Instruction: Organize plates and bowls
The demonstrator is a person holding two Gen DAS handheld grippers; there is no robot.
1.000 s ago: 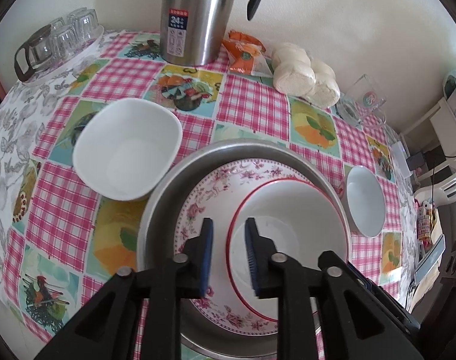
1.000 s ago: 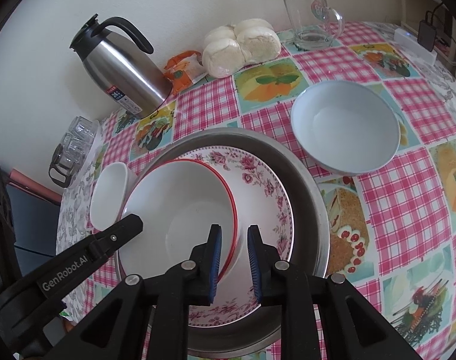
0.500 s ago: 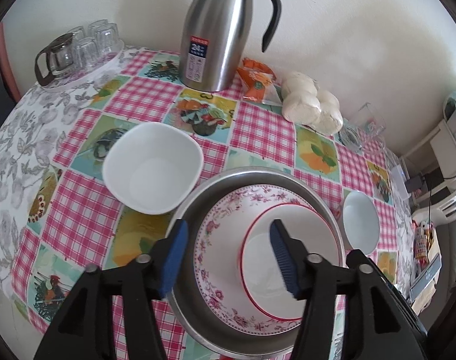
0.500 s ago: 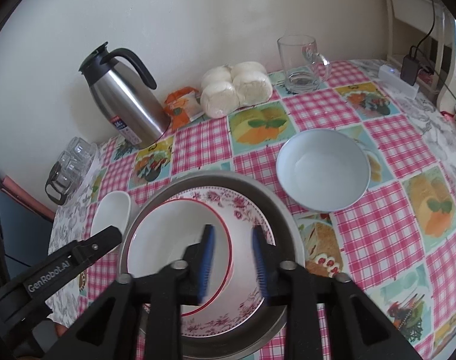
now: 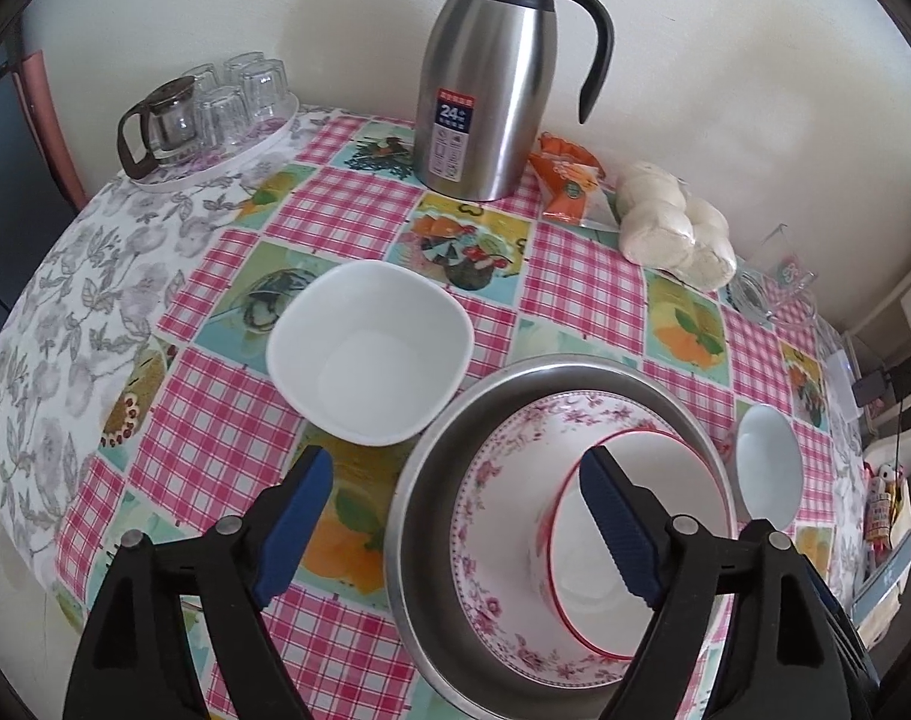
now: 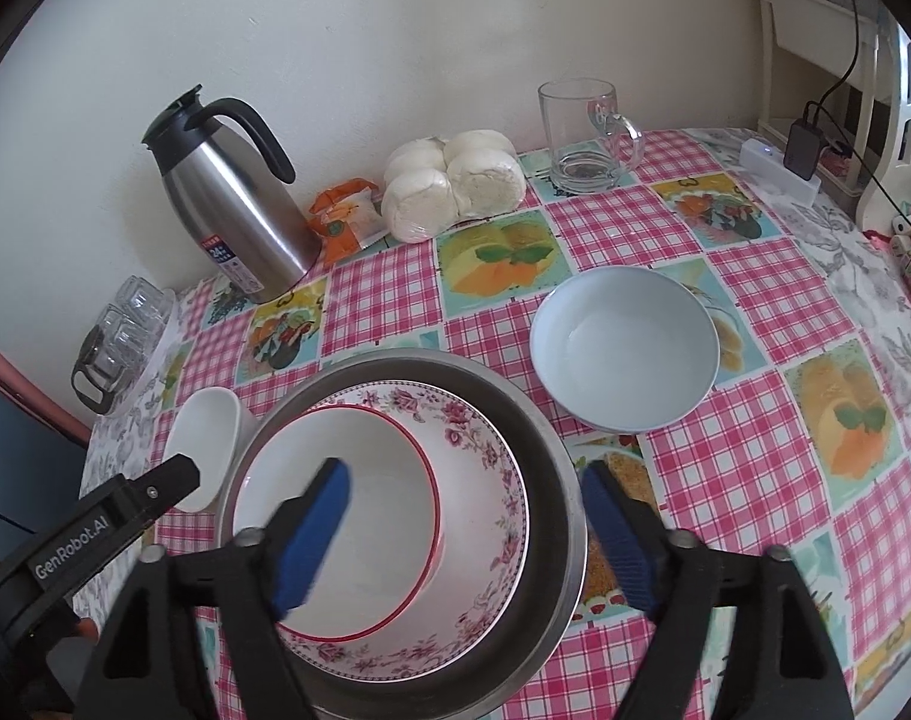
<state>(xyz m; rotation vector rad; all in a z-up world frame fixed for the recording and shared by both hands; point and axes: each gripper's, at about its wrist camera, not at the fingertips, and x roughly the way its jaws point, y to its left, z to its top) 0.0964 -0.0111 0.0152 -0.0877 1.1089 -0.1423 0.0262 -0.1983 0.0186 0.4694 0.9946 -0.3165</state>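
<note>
A steel basin (image 5: 422, 480) (image 6: 560, 516) holds a floral plate (image 5: 491, 516) (image 6: 485, 450), and a red-rimmed white bowl (image 5: 641, 546) (image 6: 359, 498) sits in the plate. A white square bowl (image 5: 368, 351) (image 6: 206, 447) stands left of the basin. A pale blue round bowl (image 6: 623, 348) (image 5: 767, 468) stands right of it. My left gripper (image 5: 455, 522) is open and empty above the basin's left rim. My right gripper (image 6: 464, 531) is open and empty above the basin. The left gripper's body (image 6: 89, 534) shows in the right wrist view.
Along the wall stand a steel thermos jug (image 5: 491, 78) (image 6: 227, 198), an orange snack packet (image 5: 566, 177), bagged buns (image 6: 455, 180), a glass mug (image 6: 581, 138) and a tray of glasses (image 5: 209, 114). A charger and power bank (image 6: 785, 162) lie at the far right.
Both grippers have opened wide and pulled up and back from the red-rimmed bowl, which stays in the floral plate. More of the table and wall now shows.
</note>
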